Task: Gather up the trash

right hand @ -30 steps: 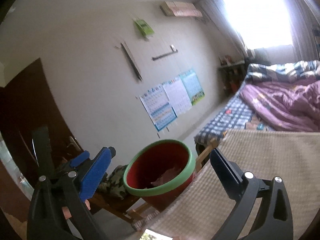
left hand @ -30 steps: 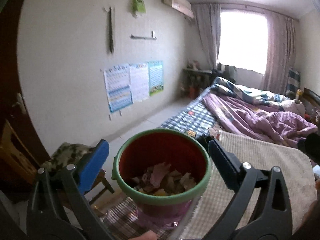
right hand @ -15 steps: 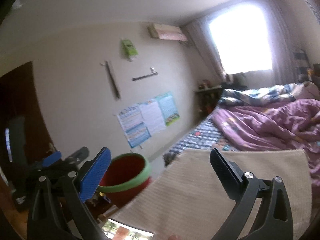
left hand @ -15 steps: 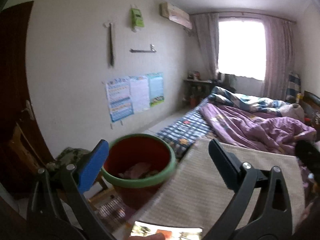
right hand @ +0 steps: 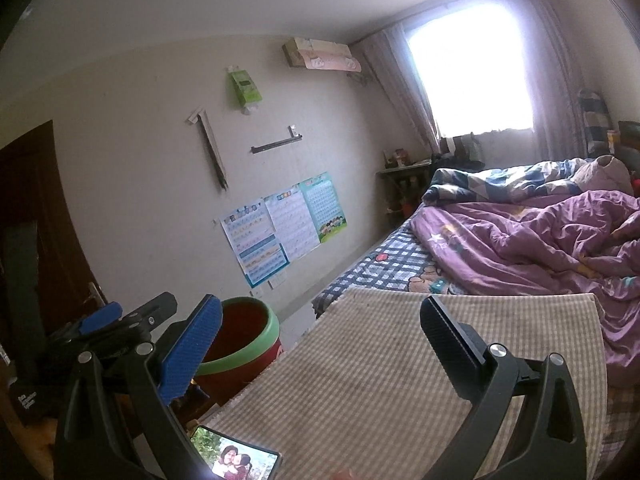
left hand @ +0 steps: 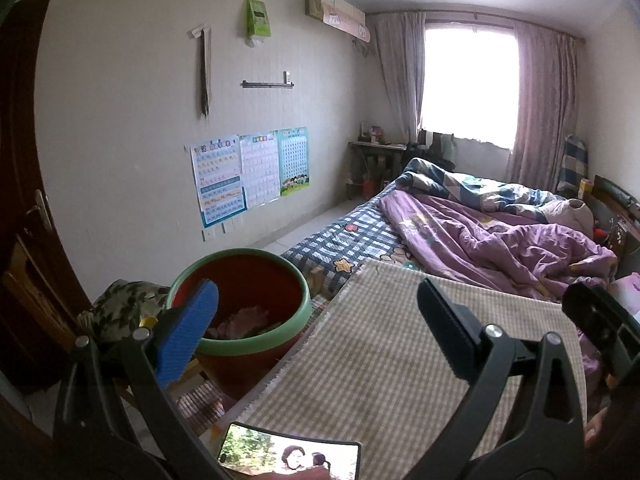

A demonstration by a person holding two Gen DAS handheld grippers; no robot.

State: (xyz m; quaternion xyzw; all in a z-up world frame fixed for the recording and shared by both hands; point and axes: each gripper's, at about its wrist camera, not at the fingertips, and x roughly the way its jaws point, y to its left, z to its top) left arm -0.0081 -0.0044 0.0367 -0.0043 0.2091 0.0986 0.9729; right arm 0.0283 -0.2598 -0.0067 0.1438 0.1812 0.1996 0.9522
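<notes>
Overhead, both claws gape wide and empty: left gripper (left hand: 316, 336) and right gripper (right hand: 320, 344) above the checked cloth (left hand: 400, 360), beside the red trash bucket (left hand: 256, 280).

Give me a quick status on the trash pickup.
Both grippers open, empty. Bin holds scraps, left of the checked cloth. Phone lies at cloth's near edge.

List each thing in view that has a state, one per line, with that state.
Bin: upright, scraps inside.
Phone: screen on, flat on the cloth.
Cloth: spread flat.
Left tongs: open, empty.
Right tongs: open, empty.
Curtains: drawn apart.
Bed: unmade.
</notes>
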